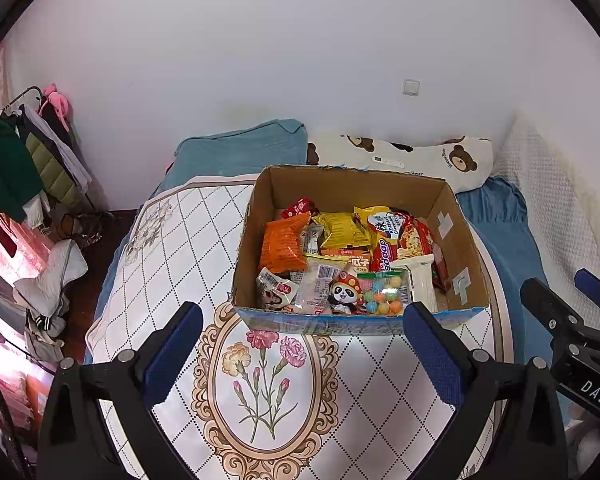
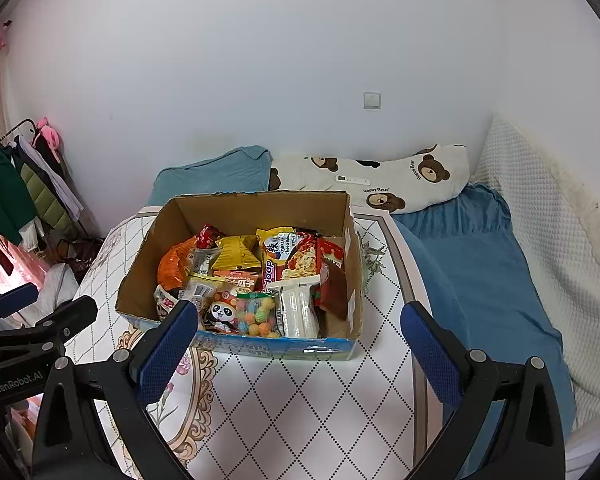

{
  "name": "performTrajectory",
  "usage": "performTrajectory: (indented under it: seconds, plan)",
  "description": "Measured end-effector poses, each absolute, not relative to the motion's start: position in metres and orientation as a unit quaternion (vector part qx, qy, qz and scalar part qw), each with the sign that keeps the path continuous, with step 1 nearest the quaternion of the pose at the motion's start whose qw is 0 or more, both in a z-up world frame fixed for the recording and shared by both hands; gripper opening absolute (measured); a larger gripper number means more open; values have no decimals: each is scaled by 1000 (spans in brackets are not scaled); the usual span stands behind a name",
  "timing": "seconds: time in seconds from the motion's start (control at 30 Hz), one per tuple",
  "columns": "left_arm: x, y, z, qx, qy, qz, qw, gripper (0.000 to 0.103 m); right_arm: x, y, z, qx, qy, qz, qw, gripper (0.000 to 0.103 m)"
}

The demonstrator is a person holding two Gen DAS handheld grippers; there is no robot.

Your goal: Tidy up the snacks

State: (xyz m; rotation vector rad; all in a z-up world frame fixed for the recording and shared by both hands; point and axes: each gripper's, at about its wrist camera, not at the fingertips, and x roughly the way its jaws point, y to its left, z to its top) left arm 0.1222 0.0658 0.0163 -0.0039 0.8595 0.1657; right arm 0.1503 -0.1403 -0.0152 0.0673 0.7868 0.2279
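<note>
Table (image 1: 172,240) w/ diamond-pattern floral cloth lies under both sets of jaws, bed w/ blue sheet (image 2: 480,264) off to the right side. Cardboard box (image 1: 260,208), top open, sits on the table just ahead of the left gripper (image 1: 302,340); ahead and slightly left of the right gripper (image 2: 300,340). Box is packed w/ snacks: orange chip bag (image 1: 282,246) at the far-left side, yellow bag (image 1: 342,230) mid-back, red noodle pack (image 1: 414,240) to the right, white plastic pack (image 1: 420,280) near front-right, bag of coloured candy balls (image 1: 382,294) and panda packet (image 1: 342,294) against the near wall. Lower layers are buried, can't make out. Left gripper's right finger overlaps the box's near-right corner in its own view; right gripper's left finger covers the near-left corner. Both grippers' jaws spread wide, nothing between them. Bare cloth between jaws and box front; the box's right side sits near the table edge.
</note>
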Motion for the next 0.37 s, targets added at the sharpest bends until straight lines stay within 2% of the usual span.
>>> performTrajectory:
  seconds: [0.37]
  plan:
    - [122, 66, 18, -2, 412, 83, 907, 102, 150, -140, -15, 32, 382, 111, 917, 103]
